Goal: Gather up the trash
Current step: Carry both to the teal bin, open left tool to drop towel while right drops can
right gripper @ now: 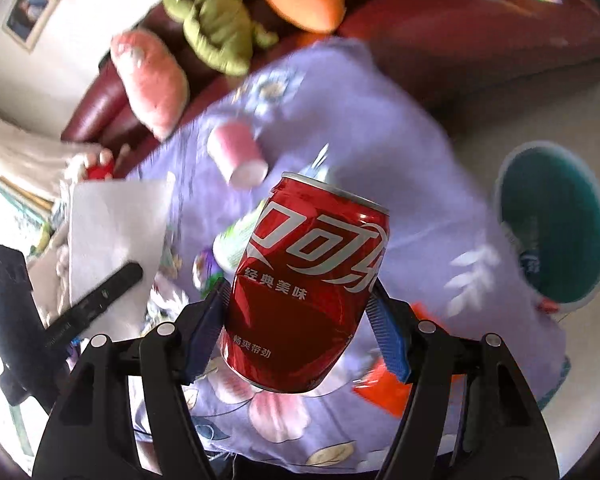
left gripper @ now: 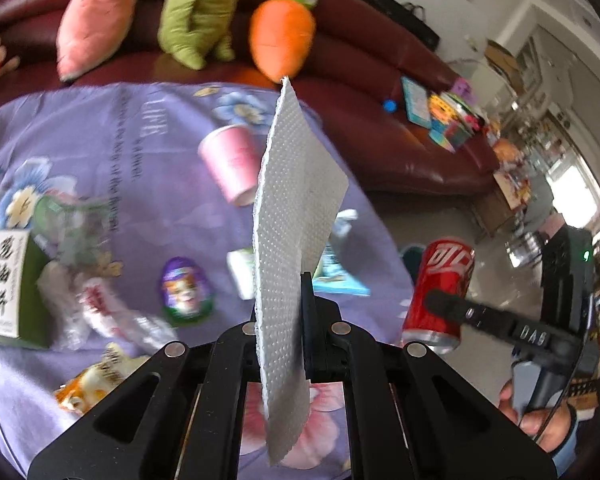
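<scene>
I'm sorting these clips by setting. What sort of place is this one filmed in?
Most likely a home living room: a dark red leather sofa with plush toys like the carrot, a framed picture on the wall, and a littered table under a purple floral cloth.

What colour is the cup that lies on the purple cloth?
Pink. The cup shows best in the left wrist view, lying on its side on the cloth.

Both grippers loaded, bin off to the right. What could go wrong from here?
1. The paper towel is pinched only near its lower part by the left gripper; it may flap or slip out.
2. The red can looks dented and tilted in the right gripper; it might twist loose before reaching the green bin.
</scene>
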The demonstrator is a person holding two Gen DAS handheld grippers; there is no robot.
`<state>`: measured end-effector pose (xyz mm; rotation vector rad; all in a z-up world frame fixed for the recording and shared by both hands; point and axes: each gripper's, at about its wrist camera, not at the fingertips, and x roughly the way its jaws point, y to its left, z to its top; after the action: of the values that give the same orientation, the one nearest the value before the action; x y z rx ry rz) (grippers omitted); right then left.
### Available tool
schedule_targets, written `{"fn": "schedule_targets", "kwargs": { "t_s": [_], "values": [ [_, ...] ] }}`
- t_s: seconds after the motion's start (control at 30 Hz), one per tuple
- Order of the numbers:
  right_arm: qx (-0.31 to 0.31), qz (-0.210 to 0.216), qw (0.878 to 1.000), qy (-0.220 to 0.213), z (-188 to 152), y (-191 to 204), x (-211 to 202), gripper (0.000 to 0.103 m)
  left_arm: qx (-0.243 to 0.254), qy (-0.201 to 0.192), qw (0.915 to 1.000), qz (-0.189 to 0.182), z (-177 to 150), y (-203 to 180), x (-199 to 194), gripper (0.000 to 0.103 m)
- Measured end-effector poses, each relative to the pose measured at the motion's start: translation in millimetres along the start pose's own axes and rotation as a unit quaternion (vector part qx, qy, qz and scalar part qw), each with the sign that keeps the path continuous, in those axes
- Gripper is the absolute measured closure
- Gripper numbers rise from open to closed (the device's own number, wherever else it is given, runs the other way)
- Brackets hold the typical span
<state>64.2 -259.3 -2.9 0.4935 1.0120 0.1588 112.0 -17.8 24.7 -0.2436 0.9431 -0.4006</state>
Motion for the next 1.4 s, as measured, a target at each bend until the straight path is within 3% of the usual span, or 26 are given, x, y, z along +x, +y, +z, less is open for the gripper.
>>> {"fn": "schedule_targets", "kwargs": {
  "t_s": [0.23, 0.43, 0.57, 0.73, 1.0, 1.03, 1.1, 1.17, 1.4],
  "values": [
    [0.067, -0.027, 0.995, -0.066, 11.4, -85.7, -53.3, 0.038, 0.069, 0.030, 0.9968, -0.024, 5.1, -87.5, 42.8, 0.098],
    [0.143, -0.051, 0.983, -0.107, 2.6, -178.0, -85.7, 0.038, 0.141, 0.081, 0.9862, -0.032, -2.7, -177.3, 106.4, 0.097],
    [0.182, -0.059, 0.975, -0.117, -4.6, -224.0, -92.9, 0.038, 0.167, 0.118, 0.9784, -0.029, -12.2, -216.0, 150.4, 0.097],
    [0.209, -0.064, 0.970, -0.111, -7.9, -263.7, -89.3, 0.038, 0.184, 0.153, 0.9708, -0.017, -21.8, -247.1, 198.5, 0.097],
    [0.224, -0.065, 0.967, -0.099, -4.8, -293.0, -73.8, 0.038, 0.196, 0.200, 0.9597, 0.017, -35.2, -270.8, 260.4, 0.096],
    [0.226, -0.065, 0.967, -0.097, -4.5, -296.0, -71.9, 0.038, 0.198, 0.207, 0.9578, 0.020, -36.1, -273.3, 268.2, 0.093],
    [0.228, -0.064, 0.967, -0.093, -2.0, -300.2, -66.8, 0.038, 0.202, 0.209, 0.9563, 0.029, -37.4, -275.9, 276.9, 0.078],
    [0.229, -0.063, 0.968, -0.088, 0.1, -302.7, -61.4, 0.038, 0.202, 0.207, 0.9567, 0.035, -38.7, -273.9, 281.3, 0.052],
    [0.223, -0.062, 0.970, -0.080, 4.3, -303.2, -53.3, 0.038, 0.188, 0.206, 0.9595, 0.039, -38.8, -263.8, 285.8, 0.047]
  ]
}}
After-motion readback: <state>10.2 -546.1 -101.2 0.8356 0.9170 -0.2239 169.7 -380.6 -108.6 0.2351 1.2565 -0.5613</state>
